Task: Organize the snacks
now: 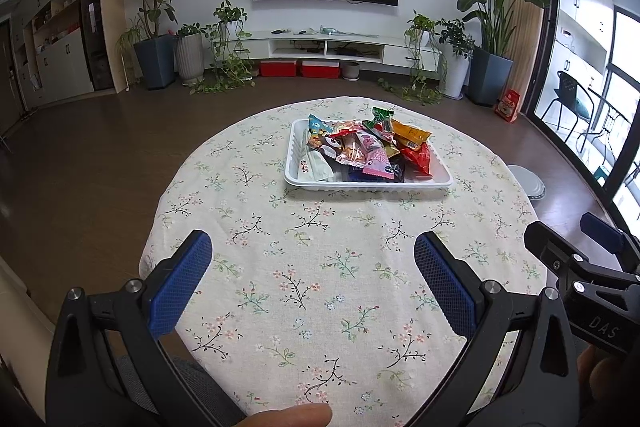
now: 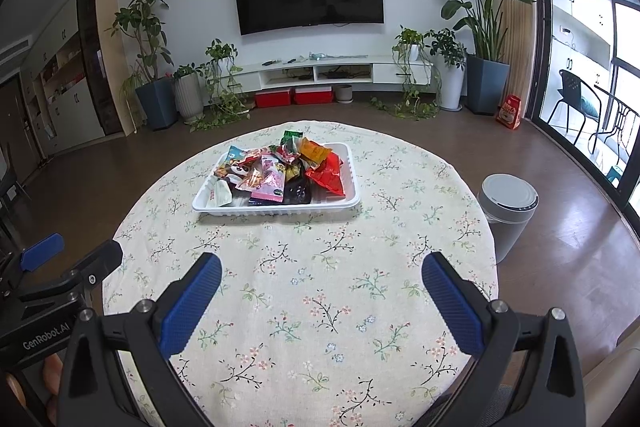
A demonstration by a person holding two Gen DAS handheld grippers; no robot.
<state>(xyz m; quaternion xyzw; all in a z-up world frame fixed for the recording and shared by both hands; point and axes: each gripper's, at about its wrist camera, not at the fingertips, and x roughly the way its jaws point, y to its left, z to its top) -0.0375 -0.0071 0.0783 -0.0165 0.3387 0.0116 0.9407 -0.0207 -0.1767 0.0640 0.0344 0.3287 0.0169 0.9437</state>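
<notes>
A white plastic tray (image 1: 368, 183) sits on the far half of a round table with a floral cloth (image 1: 320, 267). Several snack packets (image 1: 368, 147) are piled in it, among them a pink one, a red one and an orange one. The tray (image 2: 276, 209) and the snack pile (image 2: 280, 171) also show in the right wrist view. My left gripper (image 1: 312, 251) is open and empty, over the near part of the table. My right gripper (image 2: 320, 273) is open and empty too, beside the left one, well short of the tray.
A grey lidded bin (image 2: 506, 211) stands on the floor right of the table. Potted plants, a TV cabinet and red boxes line the far wall. The right gripper's body (image 1: 592, 283) shows at the left view's right edge.
</notes>
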